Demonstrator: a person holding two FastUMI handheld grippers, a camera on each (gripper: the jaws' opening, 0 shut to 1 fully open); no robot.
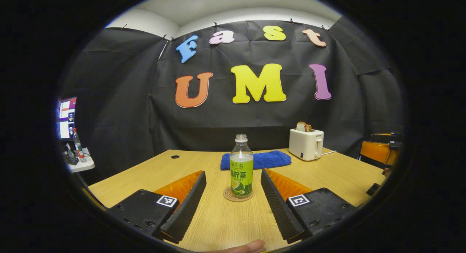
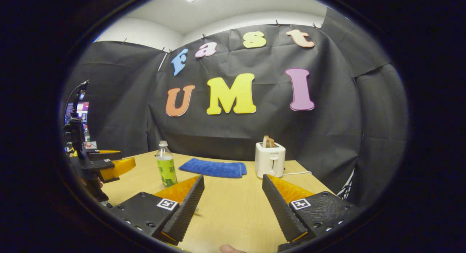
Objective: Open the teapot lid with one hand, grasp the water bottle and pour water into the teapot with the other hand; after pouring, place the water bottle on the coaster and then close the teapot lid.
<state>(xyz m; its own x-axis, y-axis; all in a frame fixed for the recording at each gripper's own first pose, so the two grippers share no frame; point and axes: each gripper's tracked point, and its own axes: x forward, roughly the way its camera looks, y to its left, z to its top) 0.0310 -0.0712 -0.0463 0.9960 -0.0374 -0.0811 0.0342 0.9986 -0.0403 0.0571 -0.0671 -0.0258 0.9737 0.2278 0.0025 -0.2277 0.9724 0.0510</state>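
A clear water bottle [image 1: 241, 165] with a green label and no cap stands upright on a round coaster [image 1: 230, 197] on the wooden table [image 1: 225, 224]. My left gripper [image 1: 233, 171] is open, its fingers spread to either side of the bottle and not touching it. In the right gripper view the same bottle [image 2: 166, 165] stands to the left and farther off. My right gripper [image 2: 233, 176] is open over bare table with nothing between its fingers. The left gripper [image 2: 109, 167] also appears at the left edge of that view, held by a hand.
A blue folded towel [image 1: 255, 160] lies behind the bottle, and a white toaster [image 1: 305, 143] with bread in it stands at the back right. The towel [image 2: 213, 168] and toaster [image 2: 269, 159] are ahead of my right gripper. A side table with a screen [image 1: 67, 116] is at the far left.
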